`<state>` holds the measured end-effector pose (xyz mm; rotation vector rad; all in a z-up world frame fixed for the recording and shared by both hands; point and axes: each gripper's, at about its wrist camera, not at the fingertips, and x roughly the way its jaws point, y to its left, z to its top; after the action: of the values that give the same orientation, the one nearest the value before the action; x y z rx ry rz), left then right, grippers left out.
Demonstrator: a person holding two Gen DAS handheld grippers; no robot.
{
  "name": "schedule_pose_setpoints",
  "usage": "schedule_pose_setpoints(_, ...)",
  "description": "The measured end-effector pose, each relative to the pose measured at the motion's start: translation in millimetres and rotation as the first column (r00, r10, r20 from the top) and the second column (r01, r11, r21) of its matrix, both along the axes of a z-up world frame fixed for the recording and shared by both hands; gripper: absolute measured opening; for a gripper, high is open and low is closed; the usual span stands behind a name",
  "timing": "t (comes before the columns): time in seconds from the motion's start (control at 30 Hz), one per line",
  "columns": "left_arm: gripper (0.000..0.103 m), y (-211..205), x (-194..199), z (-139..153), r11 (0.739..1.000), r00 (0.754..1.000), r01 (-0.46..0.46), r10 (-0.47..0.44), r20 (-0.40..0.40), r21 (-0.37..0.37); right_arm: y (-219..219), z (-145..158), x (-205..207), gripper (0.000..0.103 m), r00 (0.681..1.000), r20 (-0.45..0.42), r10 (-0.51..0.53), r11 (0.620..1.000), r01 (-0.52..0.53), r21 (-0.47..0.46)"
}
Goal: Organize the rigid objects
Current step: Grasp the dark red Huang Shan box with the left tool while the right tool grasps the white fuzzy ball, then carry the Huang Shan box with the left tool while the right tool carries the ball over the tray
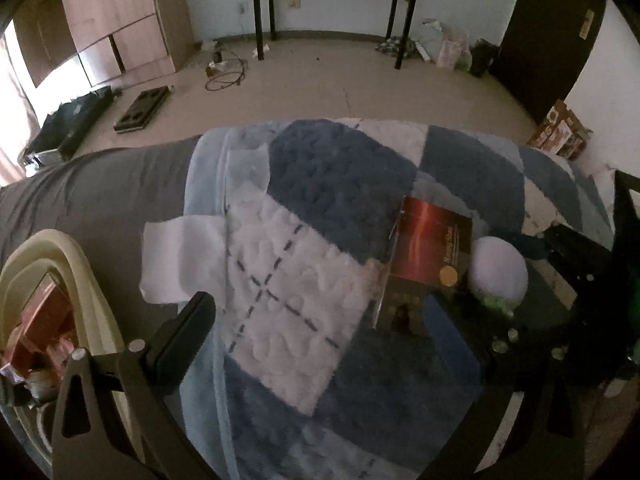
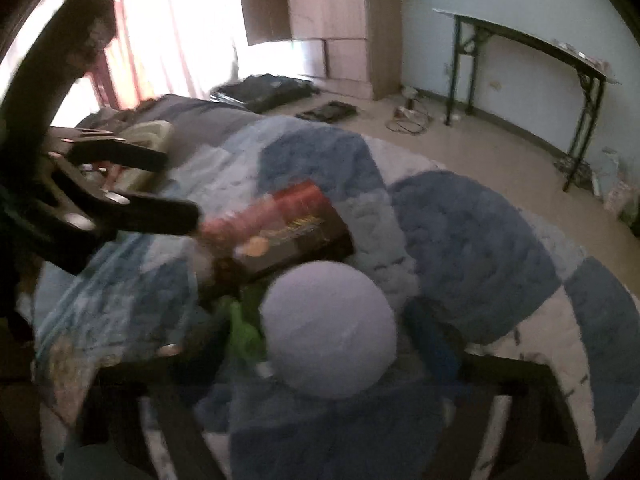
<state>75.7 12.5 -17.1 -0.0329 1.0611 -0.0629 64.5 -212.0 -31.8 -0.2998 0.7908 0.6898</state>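
A red and black flat box lies on the blue and white checked blanket, with a pale lilac ball just right of it. My left gripper is open; its left finger shows clearly, and its right side sits against the box's near edge. In the right wrist view the ball sits between my right gripper's open fingers, with something green beside it. The box lies beyond, next to the left gripper's finger.
A cream basket holding reddish boxes stands at the left on the grey sheet. Beyond the bed are bare floor, a wooden wardrobe, a black-legged table, cables and bags.
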Motion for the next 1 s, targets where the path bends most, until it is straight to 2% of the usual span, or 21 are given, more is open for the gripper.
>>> schedule_pose_setpoints(0.1, 0.103, -8, -2, 0, 0.999, 0.999, 0.036, -0.036, 0.008, -0.014, -7, 4, 4, 0.056, 1.0, 0.002, -0.006, 0.999, 0.006, 0.044)
schedule_pose_setpoints(0.23, 0.103, -29, 2, -7, 0.989, 0.993, 0.12, -0.121, -0.004, -0.087, -29, 14, 10, 0.056, 0.996, 0.035, -0.086, 0.993, 0.083, 0.086)
schedule_pose_setpoints(0.37, 0.103, -52, 11, -26, 0.984, 0.984, 0.165, -0.169, -0.055, -0.064, -49, 12, 21, 0.055, 0.974, 0.059, -0.22, 0.972, 0.214, 0.097)
schedule_pose_setpoints(0.43, 0.103, -57, 18, -36, 0.985, 0.986, 0.153, -0.158, -0.061, -0.078, -58, 11, 27, 0.055, 0.938, 0.093, -0.333, 0.941, 0.325, 0.093)
schedule_pose_setpoints(0.47, 0.103, -58, 22, -39, 0.988, 0.99, 0.131, -0.134, -0.041, -0.077, -62, 11, 29, 0.055, 0.93, 0.083, -0.358, 0.931, 0.349, 0.105)
schedule_pose_setpoints(0.57, 0.102, -60, 21, -36, 0.993, 0.996, 0.081, -0.078, 0.037, -0.09, -68, 9, 32, 0.055, 0.924, 0.056, -0.377, 0.92, 0.367, 0.139)
schedule_pose_setpoints(0.6, 0.096, -61, 21, -35, 0.994, 0.997, 0.067, -0.062, 0.055, -0.085, -67, 9, 32, 0.055, 0.923, 0.062, -0.381, 0.919, 0.37, 0.135)
schedule_pose_setpoints(0.63, 0.089, -65, 20, -34, 0.997, 0.996, 0.064, -0.06, 0.072, -0.045, -67, 9, 32, 0.055, 0.923, 0.062, -0.381, 0.919, 0.37, 0.135)
schedule_pose_setpoints(0.67, 0.077, -69, 20, -33, 0.998, 0.994, 0.07, -0.07, 0.087, 0.0, -63, 7, 31, 0.055, 0.922, 0.072, -0.379, 0.921, 0.369, 0.122)
schedule_pose_setpoints(0.73, 0.059, -71, 20, -32, 0.996, 0.991, 0.086, -0.085, 0.101, -0.002, -61, 7, 31, 0.055, 0.921, 0.077, -0.381, 0.921, 0.371, 0.118)
schedule_pose_setpoints(0.87, 0.057, -60, 16, -17, 0.998, 0.99, 0.058, -0.053, 0.131, -0.035, -65, 11, 27, 0.054, 0.905, 0.11, -0.411, 0.906, 0.393, 0.154)
schedule_pose_setpoints(0.93, 0.057, -46, 14, -5, 1.0, 0.986, 0.016, -0.013, 0.167, -0.017, -64, 13, 22, 0.053, 0.911, 0.123, -0.394, 0.911, 0.369, 0.186)
schedule_pose_setpoints(1.0, 0.057, -21, 7, 20, 0.998, 0.973, -0.055, 0.055, 0.222, -0.007, -54, 18, 15, 0.053, 0.926, 0.139, -0.352, 0.924, 0.32, 0.21)
